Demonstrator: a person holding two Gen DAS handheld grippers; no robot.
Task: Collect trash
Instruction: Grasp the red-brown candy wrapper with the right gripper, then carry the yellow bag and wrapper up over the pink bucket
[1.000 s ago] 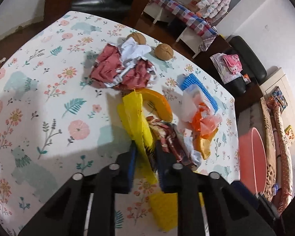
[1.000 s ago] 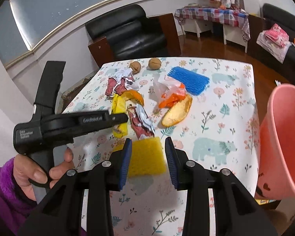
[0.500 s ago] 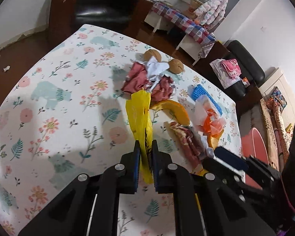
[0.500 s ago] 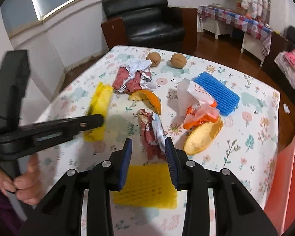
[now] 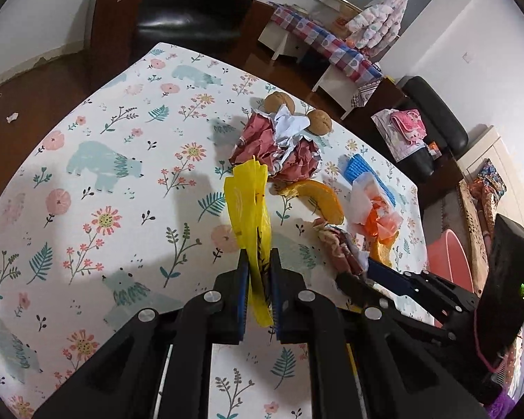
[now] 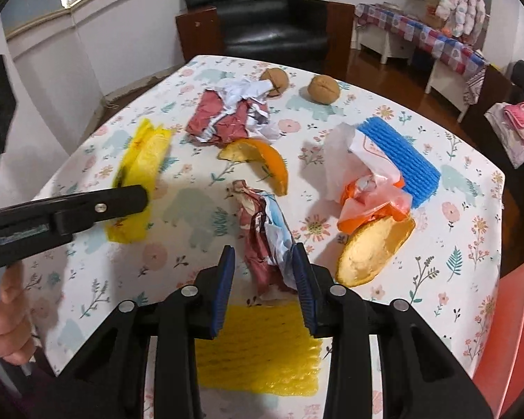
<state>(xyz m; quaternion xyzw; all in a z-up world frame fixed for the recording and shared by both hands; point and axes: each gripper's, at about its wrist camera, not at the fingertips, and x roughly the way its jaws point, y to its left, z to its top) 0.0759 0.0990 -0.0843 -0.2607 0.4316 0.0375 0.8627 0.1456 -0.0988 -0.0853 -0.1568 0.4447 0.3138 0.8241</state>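
Observation:
My left gripper (image 5: 258,265) is shut on a yellow plastic bag (image 5: 248,202), which hangs crumpled above the flowered tablecloth (image 5: 104,181). From the right wrist view the same bag (image 6: 143,160) shows at the table's left side. My right gripper (image 6: 262,258) points down at a crumpled red-and-white wrapper (image 6: 262,237), which lies between its closing jaws. The right pad is at the wrapper and the left pad stands a little off it. A yellow foam net (image 6: 258,349) lies on the table under the right gripper's fingers.
Farther on lie an orange peel (image 6: 258,160), a larger red-and-white wrapper (image 6: 227,115), two walnuts (image 6: 323,89), a blue foam net (image 6: 401,153), an orange bag with white paper (image 6: 366,188) and a pale peel (image 6: 373,251). A pink basin (image 6: 513,331) stands off the table's right edge.
My right gripper has moved forward and down from over the yellow foam net to the small wrapper, and its jaws have narrowed. My left gripper pulled the yellow bag up and away from the pile.

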